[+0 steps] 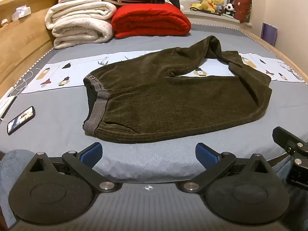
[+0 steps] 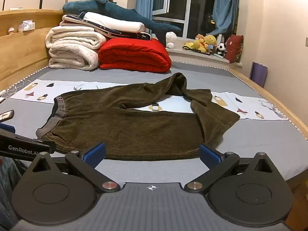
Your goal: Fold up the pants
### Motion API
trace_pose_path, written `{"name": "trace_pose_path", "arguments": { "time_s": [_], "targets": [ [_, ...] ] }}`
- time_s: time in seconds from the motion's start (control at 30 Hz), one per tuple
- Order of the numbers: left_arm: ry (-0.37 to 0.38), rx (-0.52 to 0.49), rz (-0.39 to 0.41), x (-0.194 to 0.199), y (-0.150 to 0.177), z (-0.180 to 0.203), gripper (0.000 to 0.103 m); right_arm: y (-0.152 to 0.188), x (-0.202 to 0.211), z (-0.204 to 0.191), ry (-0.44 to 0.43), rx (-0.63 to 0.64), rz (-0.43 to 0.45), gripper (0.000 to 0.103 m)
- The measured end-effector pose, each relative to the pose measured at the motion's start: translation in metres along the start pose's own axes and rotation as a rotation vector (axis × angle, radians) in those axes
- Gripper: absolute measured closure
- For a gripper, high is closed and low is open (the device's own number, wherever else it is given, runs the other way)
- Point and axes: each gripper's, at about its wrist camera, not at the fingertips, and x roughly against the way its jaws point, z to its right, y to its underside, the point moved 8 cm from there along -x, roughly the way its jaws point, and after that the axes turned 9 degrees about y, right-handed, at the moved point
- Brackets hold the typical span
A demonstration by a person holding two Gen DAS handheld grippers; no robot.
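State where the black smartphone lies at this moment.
In the left wrist view the black smartphone lies screen-up on the grey bedsheet at the left edge, left of the waistband of the olive corduroy pants.

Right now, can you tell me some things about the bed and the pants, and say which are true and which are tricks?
1. The brown corduroy pants lie spread on the grey bed sheet. True.
2. The left hand-held gripper is squeezing the pants. False: it is open, holding nothing.
3. The red folded quilt sits beside the white folded blanket. True.
4. The pants are neatly folded. False: one leg is bunched up.
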Motion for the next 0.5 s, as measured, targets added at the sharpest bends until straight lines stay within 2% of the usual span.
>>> {"name": "trace_pose_path", "arguments": {
  "time_s": [0.1,0.2,0.5],
  "targets": [
    [-0.014,-0.007,0.002,0.0016,0.0013,0.0003,0.0,-0.0002,-0.0007,0.0005,0.004,-0.001,-0.002,0.001],
    [-0.007,-0.002,-0.031,-0.0036,0.0009,0.0025,0.0,-0.0002,-0.0008,0.0003,0.002,-0.001,-0.003,0.001],
    [-0.012,0.001,-0.018,-0.0026,0.0014,0.0001,0.0,-0.0001,-0.0033,-0.0064,-0.001,0.005,-0.009,0.001]
  ]
}}
